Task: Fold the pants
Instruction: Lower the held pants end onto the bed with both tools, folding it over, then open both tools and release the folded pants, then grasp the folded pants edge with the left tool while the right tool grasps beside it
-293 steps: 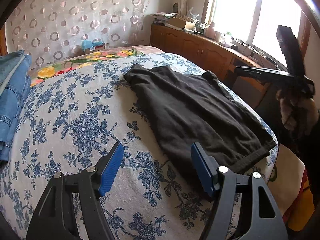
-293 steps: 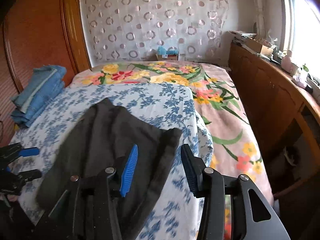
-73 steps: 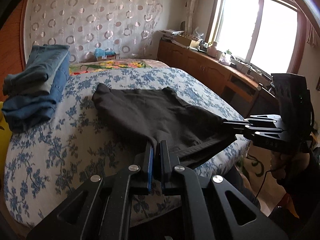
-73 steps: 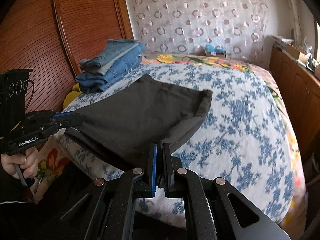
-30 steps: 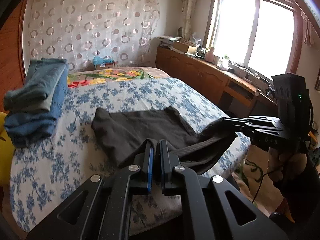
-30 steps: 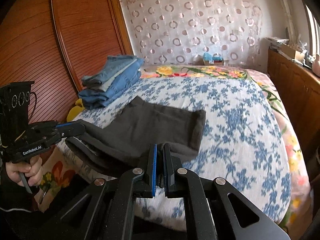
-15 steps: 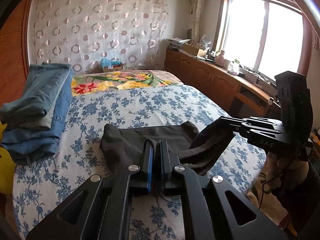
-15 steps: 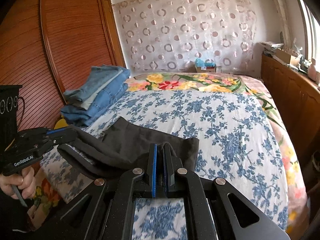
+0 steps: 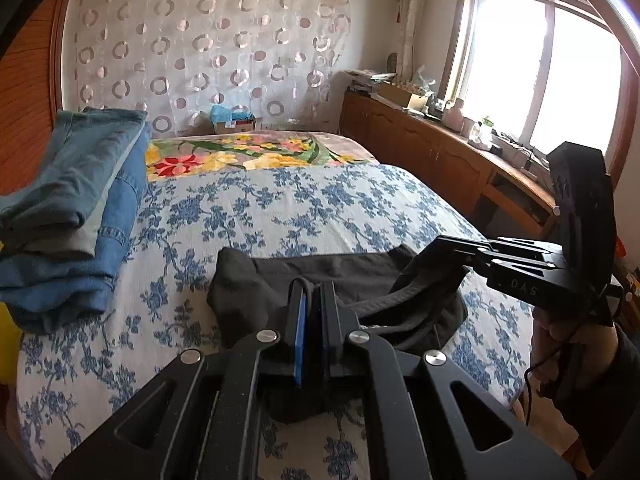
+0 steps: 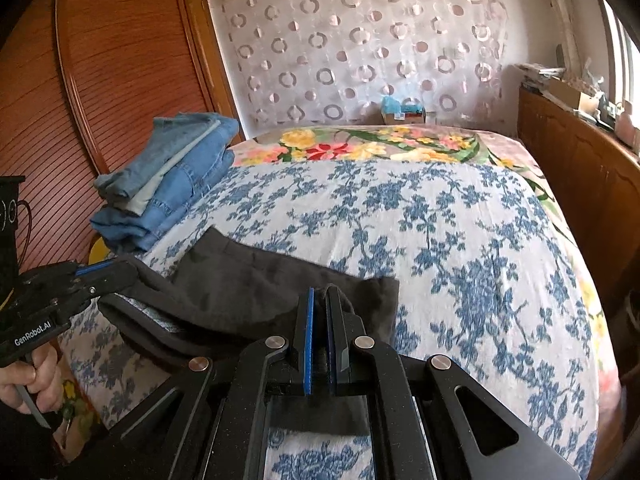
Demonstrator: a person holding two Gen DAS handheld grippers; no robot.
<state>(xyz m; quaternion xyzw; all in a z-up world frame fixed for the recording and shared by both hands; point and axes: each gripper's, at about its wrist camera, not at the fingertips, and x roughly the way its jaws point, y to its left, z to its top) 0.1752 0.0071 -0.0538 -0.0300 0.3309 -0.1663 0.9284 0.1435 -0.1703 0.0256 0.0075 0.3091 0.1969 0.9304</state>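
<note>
Dark pants (image 9: 340,276) lie bunched on the bed (image 9: 312,208) w/ blue-floral cover, near its front edge. Left gripper (image 9: 314,300) jaws closed on pants fabric; right gripper (image 10: 319,308) jaws closed on pants edge at 3 o'clock side. Folded jeans stack (image 9: 68,208) on bed at 9 o'clock, apart from pants

1 dark pants (image 9: 340,276); 2 grippers, left gripper (image 9: 314,288), right gripper (image 10: 320,300); 1 stack of folded jeans (image 9: 72,208); 1 bed (image 9: 300,208).
</note>
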